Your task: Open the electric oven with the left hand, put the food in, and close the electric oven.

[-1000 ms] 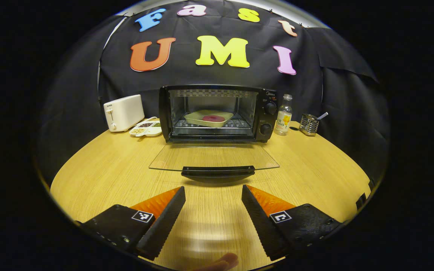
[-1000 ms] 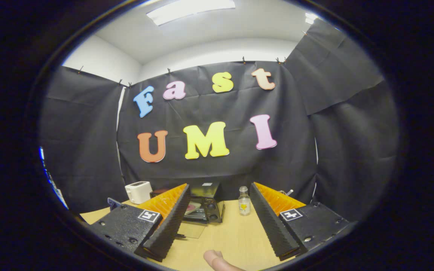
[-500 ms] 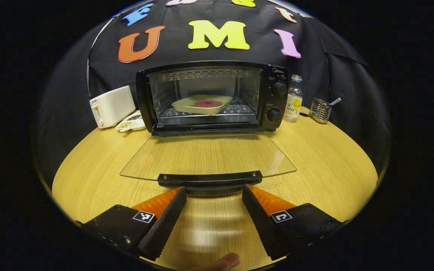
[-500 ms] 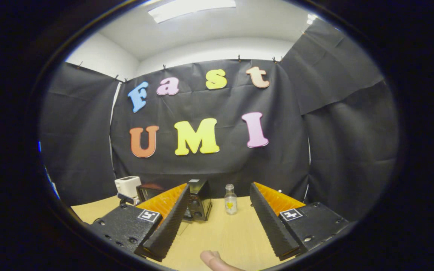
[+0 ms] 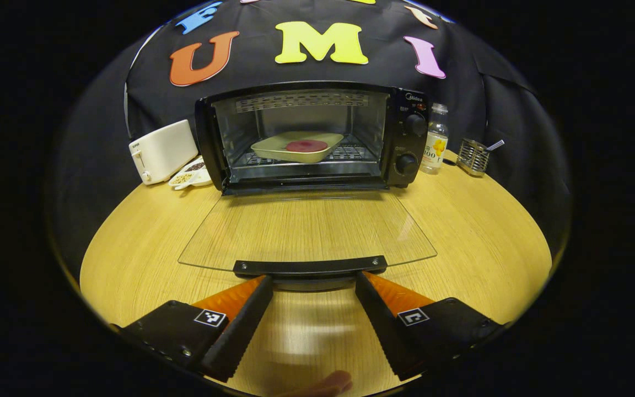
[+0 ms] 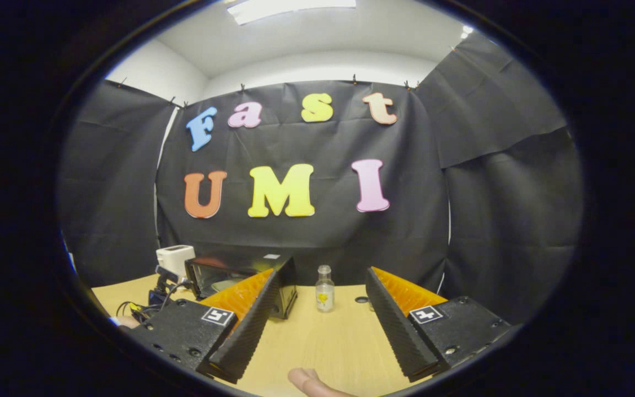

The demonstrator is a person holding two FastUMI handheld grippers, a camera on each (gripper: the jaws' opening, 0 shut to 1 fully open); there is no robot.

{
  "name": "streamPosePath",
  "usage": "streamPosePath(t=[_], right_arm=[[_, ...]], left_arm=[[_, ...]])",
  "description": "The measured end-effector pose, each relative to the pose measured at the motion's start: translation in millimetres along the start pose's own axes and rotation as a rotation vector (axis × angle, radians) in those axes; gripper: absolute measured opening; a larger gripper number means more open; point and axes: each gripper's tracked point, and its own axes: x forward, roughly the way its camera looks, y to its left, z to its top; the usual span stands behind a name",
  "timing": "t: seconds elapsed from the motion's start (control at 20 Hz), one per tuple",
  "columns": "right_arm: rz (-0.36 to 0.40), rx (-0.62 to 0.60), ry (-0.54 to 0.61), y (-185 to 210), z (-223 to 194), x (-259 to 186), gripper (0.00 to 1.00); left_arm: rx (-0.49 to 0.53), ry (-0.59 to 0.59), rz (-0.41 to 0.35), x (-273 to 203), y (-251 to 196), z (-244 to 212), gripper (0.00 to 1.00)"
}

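In the left gripper view, the left claw (image 5: 313, 286) stood spread, holding nothing, its fingertips just short of the black handle bar (image 5: 310, 266) of the oven's glass door (image 5: 306, 229), which lay folded down flat over the pale wooden bench (image 5: 472, 231). Beyond it the black electric oven (image 5: 312, 135) stood open, with a cream rectangular tray (image 5: 297, 146) carrying a dark red round patty (image 5: 307, 145) on its wire rack. A white toaster (image 5: 162, 150) stood to its left, a clear bottle (image 5: 435, 145) to its right. In the right gripper view, the right claw (image 6: 322, 286) hung spread and empty above the bench, well back from the oven.
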Motion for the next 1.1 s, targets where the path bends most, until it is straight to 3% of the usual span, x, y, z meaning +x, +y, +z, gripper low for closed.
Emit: streamPosePath(t=[0.45,0.55,0.7,1.1], right_arm=[[0.014,-0.039,-0.009,9.5,18.9,5.5,0.96],[0.002,-0.043,-0.007,7.9,21.7,5.8,1.00],[-0.007,-0.040,-0.002,9.8,21.4,7.8,0.96],[-0.024,-0.058,0.008,10.9,25.9,4.9,0.96]], left_arm=[[-0.004,0.032,0.004,-7.5,-4.5,11.0,0.97],[-0.002,0.020,0.005,-9.9,-4.3,16.2,0.98],[0.001,0.013,0.004,-13.5,-2.2,24.2,0.98],[0.005,-0.067,0.006,-26.1,-1.5,66.4,0.98]])
